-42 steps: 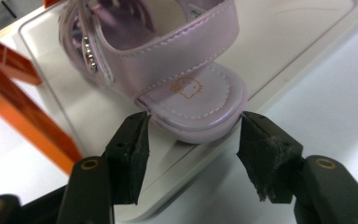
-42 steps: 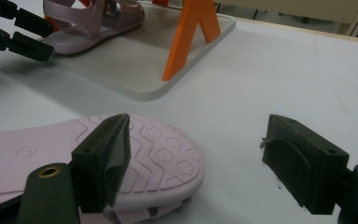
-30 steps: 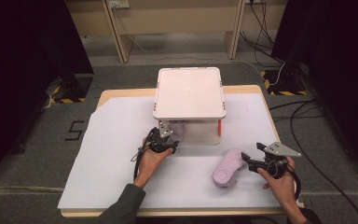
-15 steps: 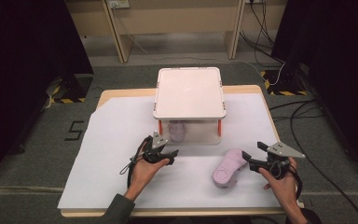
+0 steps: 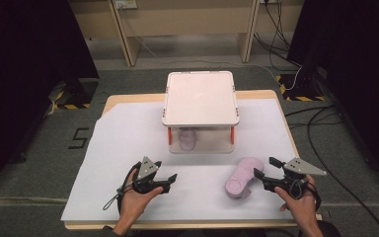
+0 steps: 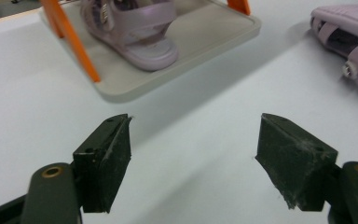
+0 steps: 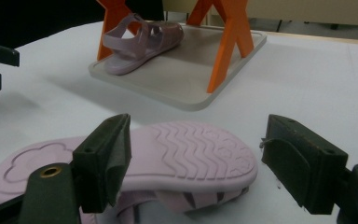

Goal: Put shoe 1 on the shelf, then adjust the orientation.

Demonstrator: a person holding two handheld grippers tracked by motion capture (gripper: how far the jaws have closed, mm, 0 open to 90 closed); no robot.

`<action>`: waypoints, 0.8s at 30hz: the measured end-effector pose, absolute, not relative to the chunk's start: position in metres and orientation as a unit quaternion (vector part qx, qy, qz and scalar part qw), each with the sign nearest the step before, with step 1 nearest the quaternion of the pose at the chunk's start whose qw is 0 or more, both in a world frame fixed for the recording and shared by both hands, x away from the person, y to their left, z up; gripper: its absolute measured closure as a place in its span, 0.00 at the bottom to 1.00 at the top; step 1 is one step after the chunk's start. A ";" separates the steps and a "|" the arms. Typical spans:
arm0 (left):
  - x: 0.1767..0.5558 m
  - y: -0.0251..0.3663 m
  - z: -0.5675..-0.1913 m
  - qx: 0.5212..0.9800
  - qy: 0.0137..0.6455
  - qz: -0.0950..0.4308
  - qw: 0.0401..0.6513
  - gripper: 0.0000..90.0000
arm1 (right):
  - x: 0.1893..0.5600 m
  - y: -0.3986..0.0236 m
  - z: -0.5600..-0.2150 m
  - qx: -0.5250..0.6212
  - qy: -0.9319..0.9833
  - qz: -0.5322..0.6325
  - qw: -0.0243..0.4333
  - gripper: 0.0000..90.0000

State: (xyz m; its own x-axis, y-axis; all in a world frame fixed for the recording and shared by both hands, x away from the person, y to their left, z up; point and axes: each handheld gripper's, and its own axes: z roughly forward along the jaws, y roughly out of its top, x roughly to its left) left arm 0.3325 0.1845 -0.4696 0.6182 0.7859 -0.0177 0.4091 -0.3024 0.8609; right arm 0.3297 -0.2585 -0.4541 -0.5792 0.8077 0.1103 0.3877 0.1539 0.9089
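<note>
On the white-covered desk (image 5: pixel 128 138), the left claw (image 5: pixel 170 180) had just been opening, empty; the right claw (image 5: pixel 263 174) gaped beside the overturned lilac sandal (image 5: pixel 243 177), sole up.

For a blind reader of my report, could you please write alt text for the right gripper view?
A lilac sandal lies sole-up on the white table cover, just beyond the open black jaws of the right gripper. Behind it, a matching sandal stands upright on the grey bottom tray of a small orange-legged rack.
</note>
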 end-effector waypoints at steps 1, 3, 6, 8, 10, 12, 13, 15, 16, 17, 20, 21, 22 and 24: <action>0.330 0.187 -0.472 0.780 0.384 0.212 0.446 0.28 | 0.328 -0.258 -0.455 0.407 0.731 0.506 0.208 0.27; 0.327 0.189 -0.477 0.783 0.386 0.213 0.440 0.28 | 0.325 -0.258 -0.456 0.407 0.736 0.502 0.202 0.27; 0.322 0.192 -0.487 0.781 0.395 0.201 0.440 0.28 | 0.322 -0.258 -0.459 0.407 0.741 0.498 0.196 0.26; 0.321 0.193 -0.489 0.782 0.396 0.194 0.440 0.28 | 0.320 -0.257 -0.460 0.406 0.745 0.492 0.193 0.26; 0.320 0.195 -0.489 0.779 0.397 0.198 0.443 0.28 | 0.319 -0.257 -0.460 0.403 0.747 0.494 0.190 0.26; 0.320 0.196 -0.489 0.776 0.400 0.202 0.444 0.28 | 0.318 -0.257 -0.461 0.402 0.749 0.492 0.188 0.25; 0.320 0.197 -0.489 0.774 0.402 0.204 0.445 0.28 | 0.318 -0.257 -0.461 0.405 0.751 0.487 0.188 0.25; 0.320 0.199 -0.489 0.772 0.404 0.207 0.444 0.28 | 0.317 -0.257 -0.463 0.407 0.756 0.479 0.181 0.25; 0.320 0.199 -0.489 0.772 0.404 0.208 0.444 0.28 | 0.316 -0.257 -0.463 0.410 0.759 0.473 0.178 0.25; 0.321 0.199 -0.489 0.774 0.403 0.208 0.442 0.28 | 0.316 -0.257 -0.464 0.409 0.762 0.469 0.179 0.25; 0.322 0.198 -0.489 0.774 0.399 0.211 0.444 0.28 | 0.314 -0.255 -0.465 0.407 0.768 0.463 0.176 0.25; 0.322 0.198 -0.489 0.775 0.398 0.209 0.444 0.28 | 0.314 -0.255 -0.466 0.409 0.769 0.458 0.175 0.26; 0.322 0.198 -0.490 0.776 0.398 0.209 0.443 0.28 | 0.314 -0.255 -0.468 0.412 0.771 0.455 0.170 0.26; 0.322 0.198 -0.491 0.777 0.396 0.209 0.442 0.28 | 0.314 -0.253 -0.471 0.413 0.775 0.451 0.163 0.26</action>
